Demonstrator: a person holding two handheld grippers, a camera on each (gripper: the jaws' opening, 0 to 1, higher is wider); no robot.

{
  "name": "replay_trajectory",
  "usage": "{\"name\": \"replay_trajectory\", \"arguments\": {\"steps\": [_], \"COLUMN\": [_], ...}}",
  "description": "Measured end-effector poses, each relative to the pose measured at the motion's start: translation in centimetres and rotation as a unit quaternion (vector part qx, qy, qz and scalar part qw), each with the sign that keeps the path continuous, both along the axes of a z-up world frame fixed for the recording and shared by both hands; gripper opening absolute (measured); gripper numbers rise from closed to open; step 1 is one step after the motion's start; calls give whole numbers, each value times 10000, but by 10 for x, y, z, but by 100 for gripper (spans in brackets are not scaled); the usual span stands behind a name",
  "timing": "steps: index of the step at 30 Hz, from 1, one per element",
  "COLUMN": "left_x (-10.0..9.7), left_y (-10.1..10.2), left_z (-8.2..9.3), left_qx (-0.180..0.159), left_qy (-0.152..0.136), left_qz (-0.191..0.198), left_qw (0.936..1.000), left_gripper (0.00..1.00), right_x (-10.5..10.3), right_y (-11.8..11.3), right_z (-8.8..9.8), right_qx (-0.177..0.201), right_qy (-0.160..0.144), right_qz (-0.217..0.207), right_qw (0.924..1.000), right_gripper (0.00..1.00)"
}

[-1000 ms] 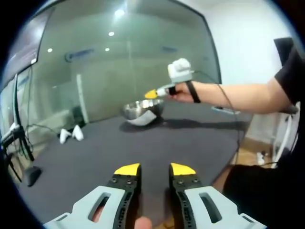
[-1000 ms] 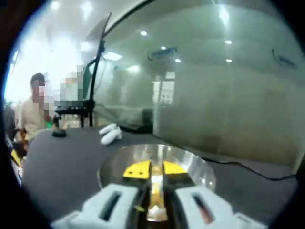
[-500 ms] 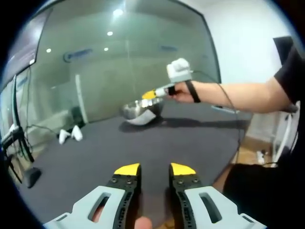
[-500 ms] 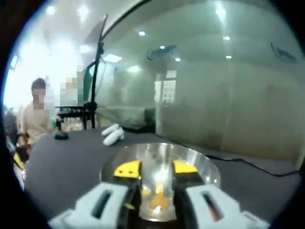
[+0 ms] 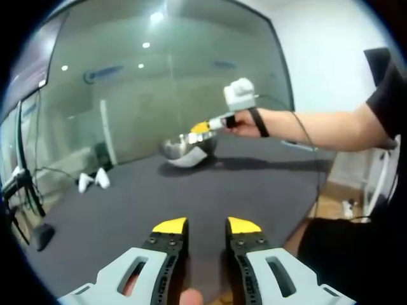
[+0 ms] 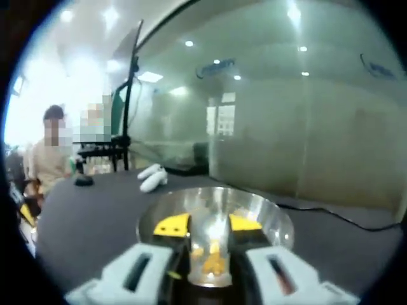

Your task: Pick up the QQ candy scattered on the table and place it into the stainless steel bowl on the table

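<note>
Left gripper view, nearest first: left gripper (image 5: 206, 223) at the bottom, yellow-tipped jaws parted by a narrow gap, nothing between them, hovering over the near edge of the dark grey table (image 5: 191, 190). Beyond, a bare stretch of tabletop. Further on, toward the far edge, the stainless steel bowl (image 5: 188, 147), shiny and round, resting on the table. Just above its rim, the right gripper (image 5: 202, 126), held by a hand (image 5: 245, 122) with a black wrist strap, on an outstretched arm coming in from the right. Toward the far left corner, two small white objects (image 5: 91, 181) lying side by side on the table. At the left edge, a black stand (image 5: 28, 184) with cables. Behind everything, a glass wall (image 5: 165, 76) reflecting ceiling lights.

Right gripper view, nearest first: right gripper (image 6: 208, 222) rising from the bottom, jaws spread apart and holding nothing, poised directly over the stainless steel bowl (image 6: 273, 222). Between the jaws, at the bottom of the bowl, the QQ candy (image 6: 215, 262), several small orange-yellow pieces, blurred. Past the bowl, the white objects (image 6: 151, 176) near the far edge of the table (image 6: 89, 210). Beyond the left edge, a person (image 6: 48, 159) standing. Behind, the glass wall (image 6: 305, 127).
</note>
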State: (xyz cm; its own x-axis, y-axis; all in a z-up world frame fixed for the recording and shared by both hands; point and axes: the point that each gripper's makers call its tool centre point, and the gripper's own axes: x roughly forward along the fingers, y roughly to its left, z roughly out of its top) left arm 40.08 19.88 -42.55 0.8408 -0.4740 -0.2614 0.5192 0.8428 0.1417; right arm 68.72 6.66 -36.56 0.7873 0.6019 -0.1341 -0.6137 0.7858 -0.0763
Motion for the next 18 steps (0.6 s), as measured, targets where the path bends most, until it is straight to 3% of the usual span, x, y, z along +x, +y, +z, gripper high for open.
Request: {"name": "replay_trajectory", "arguments": {"steps": [10,18], "left_x": [3,7], "left_y": [1,-2], "left_z": [4,6], "left_qx": [-5,-77], "left_qy": [-41,-75], "left_qz": [-16,-8], "left_qw": [10000,9999], "left_gripper": [25,25], "right_x": [-20,-72], "right_y": [-8,-32], "right_z": [-1,4], "right_qx": [-43,52], "right_qy": [59,29], "right_qz": [132,325], "right_qw": [9999,9995], "right_gripper": [22,21]}}
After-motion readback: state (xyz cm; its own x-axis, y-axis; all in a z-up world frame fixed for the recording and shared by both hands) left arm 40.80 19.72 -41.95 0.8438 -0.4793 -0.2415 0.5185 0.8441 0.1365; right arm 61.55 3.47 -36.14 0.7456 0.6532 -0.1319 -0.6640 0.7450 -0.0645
